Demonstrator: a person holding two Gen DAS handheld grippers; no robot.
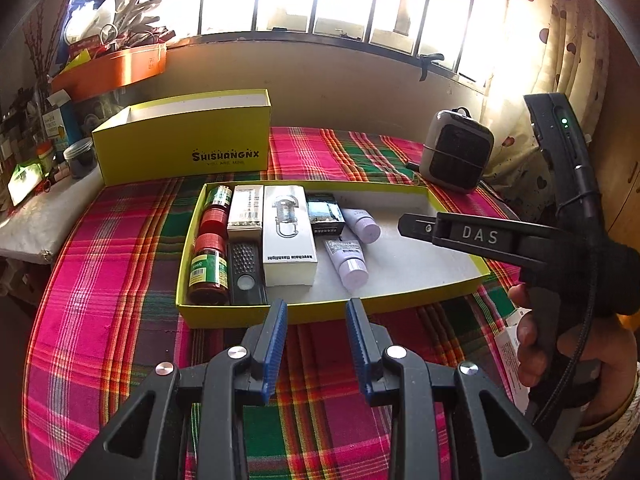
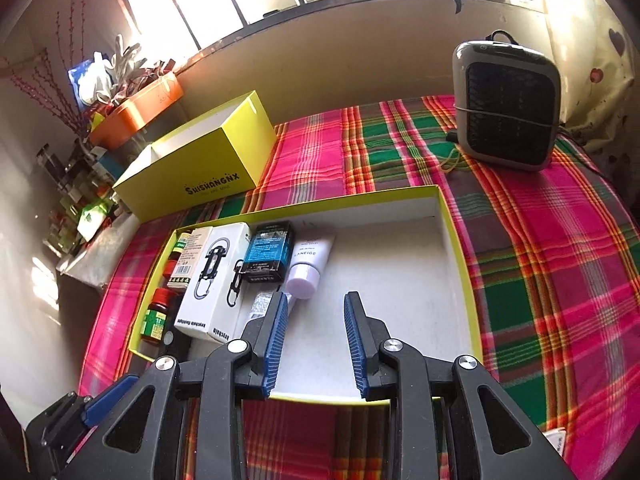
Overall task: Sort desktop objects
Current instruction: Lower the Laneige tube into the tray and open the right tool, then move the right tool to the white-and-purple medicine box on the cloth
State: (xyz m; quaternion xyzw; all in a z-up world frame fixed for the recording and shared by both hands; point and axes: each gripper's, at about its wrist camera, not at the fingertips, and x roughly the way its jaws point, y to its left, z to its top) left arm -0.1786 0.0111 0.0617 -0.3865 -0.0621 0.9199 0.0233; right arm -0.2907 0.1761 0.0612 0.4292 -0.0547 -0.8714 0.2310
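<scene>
The yellow tray looks mostly packed along its left edge, its right half bare, while both grippers' jaws, left gripper and right gripper, hang apart and hold nothing.

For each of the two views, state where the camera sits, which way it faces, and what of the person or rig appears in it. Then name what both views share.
Left wrist: on the left gripper, open before the yellow tray; the person's hand grips the right tool.
Right wrist: on the right gripper, open over the tray's bare right half.
Shared: tray, flashlight box, heater, yellow box.
</scene>
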